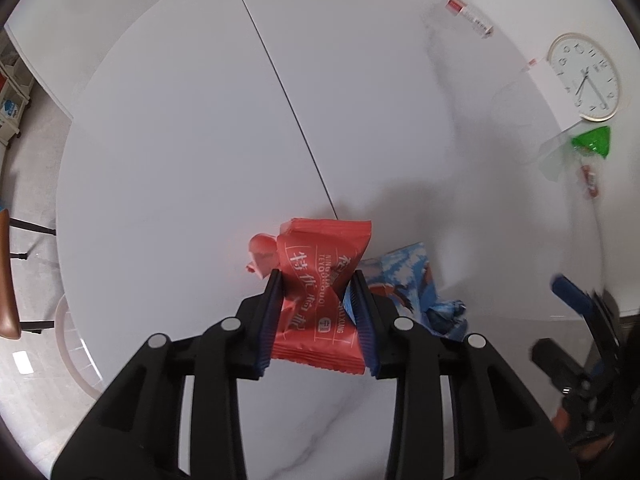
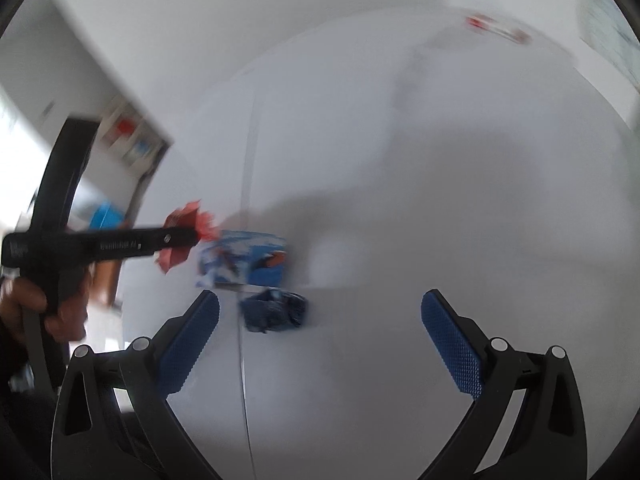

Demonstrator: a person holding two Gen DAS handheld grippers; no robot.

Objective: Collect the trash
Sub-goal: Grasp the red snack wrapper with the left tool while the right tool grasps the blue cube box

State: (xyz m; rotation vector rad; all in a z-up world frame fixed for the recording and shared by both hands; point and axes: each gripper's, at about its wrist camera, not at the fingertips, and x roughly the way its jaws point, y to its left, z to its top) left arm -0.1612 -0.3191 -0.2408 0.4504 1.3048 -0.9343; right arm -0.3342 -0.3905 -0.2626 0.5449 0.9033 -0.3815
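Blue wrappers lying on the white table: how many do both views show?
2. A flat blue-and-white printed wrapper lies just beyond the gripped red packet; a crumpled dark-blue wrapper lies beside it, nearer the right gripper. Others may be hidden.

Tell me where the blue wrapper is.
The blue wrapper lies on the white table, just right of the red packet pinched in the left gripper.

Ahead of you the white desk (image 1: 180,128) shows a dark seam (image 1: 280,80) running across its top, with faint grey marbling on the near part. A round white wall clock (image 1: 585,76) lies flat on a white sheet of paper (image 1: 554,92) near the desk's far right edge. Off to your left, a brown chair seat (image 1: 6,276) on black legs stands on the grey tiled floor (image 1: 36,160), and a shelf unit (image 1: 10,88) sits beyond it.
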